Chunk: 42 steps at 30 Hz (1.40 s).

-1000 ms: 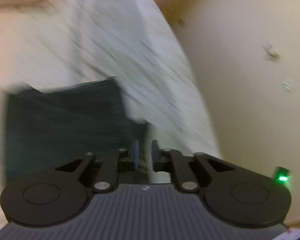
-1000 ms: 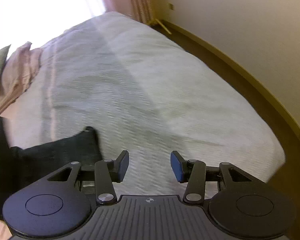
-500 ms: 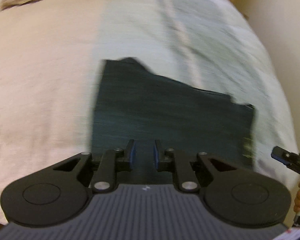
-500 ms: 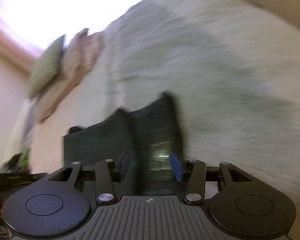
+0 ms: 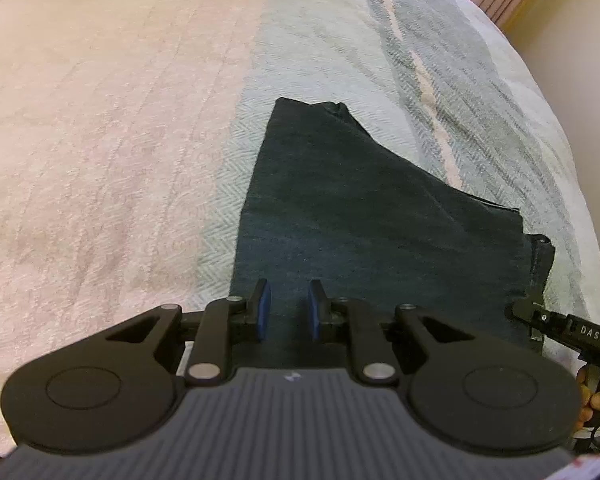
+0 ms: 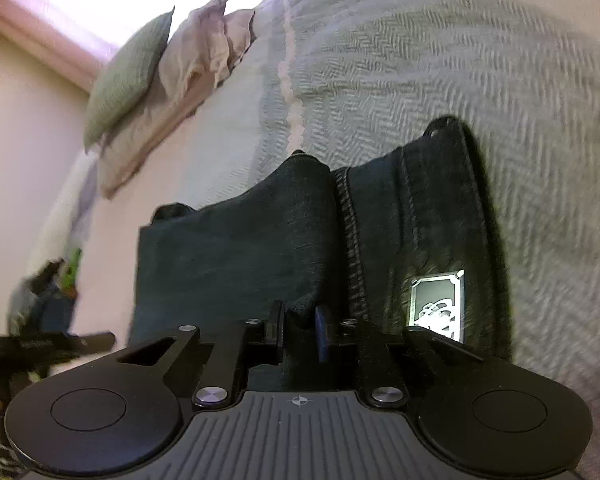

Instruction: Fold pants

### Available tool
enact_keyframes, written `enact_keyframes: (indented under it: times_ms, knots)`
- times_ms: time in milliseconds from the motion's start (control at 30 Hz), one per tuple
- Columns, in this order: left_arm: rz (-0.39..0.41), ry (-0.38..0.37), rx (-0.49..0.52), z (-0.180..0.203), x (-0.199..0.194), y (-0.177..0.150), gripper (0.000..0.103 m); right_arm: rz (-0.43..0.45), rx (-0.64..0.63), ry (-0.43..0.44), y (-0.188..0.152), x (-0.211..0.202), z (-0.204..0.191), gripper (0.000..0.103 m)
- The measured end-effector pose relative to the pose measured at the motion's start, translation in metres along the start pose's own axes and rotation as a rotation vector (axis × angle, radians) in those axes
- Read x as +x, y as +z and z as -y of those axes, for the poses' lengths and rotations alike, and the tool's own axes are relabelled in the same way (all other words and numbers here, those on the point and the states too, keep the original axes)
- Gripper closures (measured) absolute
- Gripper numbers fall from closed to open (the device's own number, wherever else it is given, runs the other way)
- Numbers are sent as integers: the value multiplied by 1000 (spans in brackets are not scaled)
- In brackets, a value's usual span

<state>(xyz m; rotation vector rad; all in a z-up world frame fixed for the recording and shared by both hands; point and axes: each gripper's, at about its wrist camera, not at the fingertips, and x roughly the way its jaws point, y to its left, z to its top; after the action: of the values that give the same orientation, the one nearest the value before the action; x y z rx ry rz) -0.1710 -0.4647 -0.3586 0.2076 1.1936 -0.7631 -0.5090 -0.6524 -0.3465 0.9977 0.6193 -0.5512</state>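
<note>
Your right claw (image 6: pixel 299 330) has just been closing on a raised fold by the waistband of the pants (image 5: pixel 364 216), half-folded on the bed (image 5: pixel 112 120), while your narrowly parted left claw (image 5: pixel 287 309) hovers empty, likely to grip alongside.

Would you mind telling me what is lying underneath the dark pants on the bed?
The dark pants rest directly on the grey herringbone bedspread, which shows all around them. Whatever lies beneath the folded layers themselves is covered.
</note>
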Motion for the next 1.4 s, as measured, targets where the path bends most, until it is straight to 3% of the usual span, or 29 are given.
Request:
enact_keyframes:
  times_ms: [67,100,167,267,300,367,433,567,700,800,867,967,1133,1167,1200,1233,1300,1400]
  knots:
    - [4,-7,1,2,-1,1,88,-2,14,-16,2,-4,3,86]
    - [5,-11,3,2,0,2,87,-9,33,-9,2,-5,6,77]
    - [4,-8,8,2,1,3,87,-10,58,-8,2,-3,10,68]
    - [-3,-9,1,1,3,4,87,-13,62,8,2,4,13,69]
    - [-4,-9,1,1,4,4,87,-16,67,33,1,7,14,73]
    - [-4,-7,11,2,5,5,87,-14,57,48,-1,13,11,95]
    - [-3,-9,13,3,4,6,87,15,28,72,-1,7,7,101]
    - [21,-60,22,7,-3,9,87,129,80,210,-3,-34,23,103]
    - [18,-95,48,19,5,6,87,87,346,195,-18,-23,93,103]
    - [10,-107,73,30,9,4,87,148,274,208,-14,-38,83,103]
    - [17,-126,94,34,10,2,87,198,230,192,-10,-51,72,103]
    - [7,-122,106,38,16,1,87,247,270,74,-12,-61,86,103]
    - [-4,-80,157,45,31,-4,87,127,215,-72,-10,-41,82,101]
    - [-5,-72,165,46,32,-4,87,107,202,-97,-6,-39,79,98]
    - [0,-66,172,48,31,-2,87,87,190,-123,-1,-40,76,83]
    - [15,-60,180,50,29,1,87,78,172,-181,5,-42,70,75]
    - [57,-72,205,54,22,11,87,159,75,-265,13,-58,53,71]
    - [116,-74,254,65,23,29,87,288,-88,-275,26,-63,22,71]
